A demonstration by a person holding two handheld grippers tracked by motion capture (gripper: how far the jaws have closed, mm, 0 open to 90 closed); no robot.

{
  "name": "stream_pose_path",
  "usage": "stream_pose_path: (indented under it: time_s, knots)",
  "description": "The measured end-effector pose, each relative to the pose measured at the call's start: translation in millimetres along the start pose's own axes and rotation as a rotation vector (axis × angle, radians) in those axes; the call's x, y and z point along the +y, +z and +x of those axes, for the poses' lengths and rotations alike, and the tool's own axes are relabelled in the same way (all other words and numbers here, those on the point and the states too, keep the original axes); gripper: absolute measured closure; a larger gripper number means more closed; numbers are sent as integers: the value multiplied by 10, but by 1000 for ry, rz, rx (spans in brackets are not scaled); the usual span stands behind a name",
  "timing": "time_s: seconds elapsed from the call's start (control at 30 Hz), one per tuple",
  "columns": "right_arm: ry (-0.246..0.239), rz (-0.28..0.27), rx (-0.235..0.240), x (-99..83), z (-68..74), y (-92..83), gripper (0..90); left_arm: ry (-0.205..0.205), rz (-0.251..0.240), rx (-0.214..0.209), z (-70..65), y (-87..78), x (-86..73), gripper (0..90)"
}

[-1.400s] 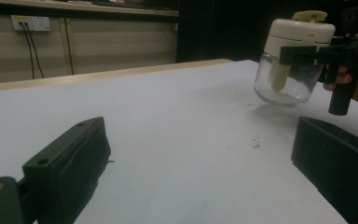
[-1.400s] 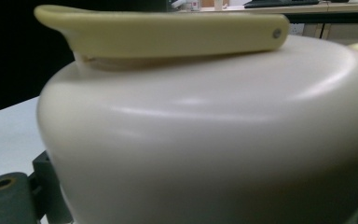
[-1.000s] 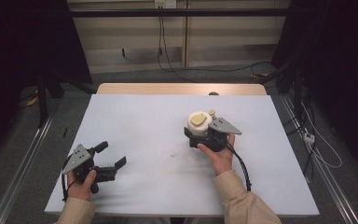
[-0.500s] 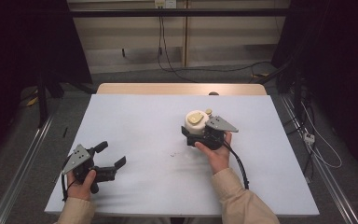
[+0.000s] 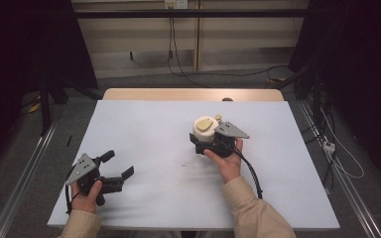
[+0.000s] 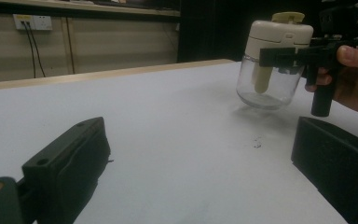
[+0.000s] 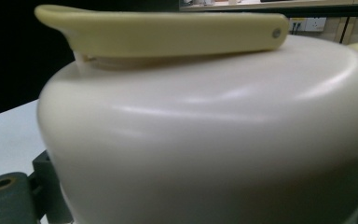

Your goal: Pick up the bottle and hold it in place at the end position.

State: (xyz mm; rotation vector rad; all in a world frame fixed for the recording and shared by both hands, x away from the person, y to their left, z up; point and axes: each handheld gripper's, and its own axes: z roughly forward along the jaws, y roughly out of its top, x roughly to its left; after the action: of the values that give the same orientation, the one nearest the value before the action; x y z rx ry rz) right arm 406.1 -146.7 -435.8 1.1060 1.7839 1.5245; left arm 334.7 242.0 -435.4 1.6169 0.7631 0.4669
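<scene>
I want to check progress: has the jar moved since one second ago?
Cannot tell: the jar, held in the right gripper, sits at nearly the same spot relative to the table's far edge.

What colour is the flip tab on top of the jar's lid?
Pale yellow, on a cream lid; the flip tab shows best in the right gripper view.

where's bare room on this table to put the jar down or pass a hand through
The widest bare stretch is the table middle, between the left gripper and the jar, running to the far wooden edge. The right side past the right gripper is also free. It is crowded only around the jar and at the near left corner.
</scene>
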Motion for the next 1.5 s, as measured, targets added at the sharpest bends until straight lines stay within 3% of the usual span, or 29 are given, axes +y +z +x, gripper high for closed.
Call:
stream_pose_path:
  time_s: [1.17,1.5]
  knots:
    - [13,-24,16,85,34,146,70,-12,-6,2,-8,-8,-10,31]
    - [20,-20,33,92,55,267,70,-21,-9,2,-6,-9,-19,31]
